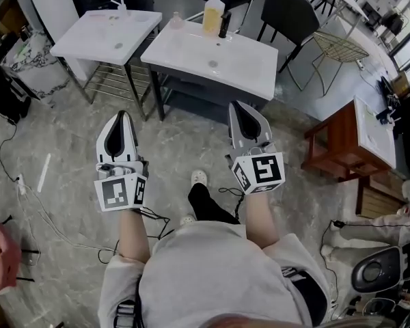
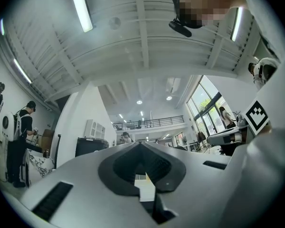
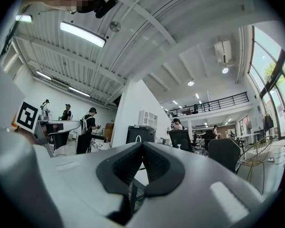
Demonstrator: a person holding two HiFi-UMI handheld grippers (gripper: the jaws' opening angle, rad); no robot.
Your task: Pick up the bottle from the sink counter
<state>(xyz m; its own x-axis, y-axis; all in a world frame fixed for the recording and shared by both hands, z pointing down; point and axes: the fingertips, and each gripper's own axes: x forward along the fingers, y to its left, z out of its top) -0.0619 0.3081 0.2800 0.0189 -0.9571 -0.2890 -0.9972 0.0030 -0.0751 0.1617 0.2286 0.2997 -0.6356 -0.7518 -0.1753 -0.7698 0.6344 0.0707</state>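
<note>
A yellow pump bottle [image 1: 213, 13] stands at the back edge of the nearer white sink counter [image 1: 246, 67], next to a dark slim bottle [image 1: 224, 24]. A small clear bottle [image 1: 176, 22] stands left of them. My left gripper [image 1: 121, 117] and right gripper [image 1: 240, 108] are held side by side over the floor, well short of the counter, both pointing toward it. Both are shut with nothing between the jaws. In the left gripper view the left gripper's tips [image 2: 140, 143] meet; in the right gripper view the right gripper's tips [image 3: 142, 143] meet. Both views point high, at the ceiling.
A second white sink counter [image 1: 89, 41] with a faucet stands to the left. Black chairs [image 1: 290, 12] and a wire chair [image 1: 336, 49] stand behind the nearer counter. At the right is a wooden table [image 1: 342, 145]. Cables [image 1: 48, 214] lie on the marble floor. People stand in the background [image 3: 88, 127].
</note>
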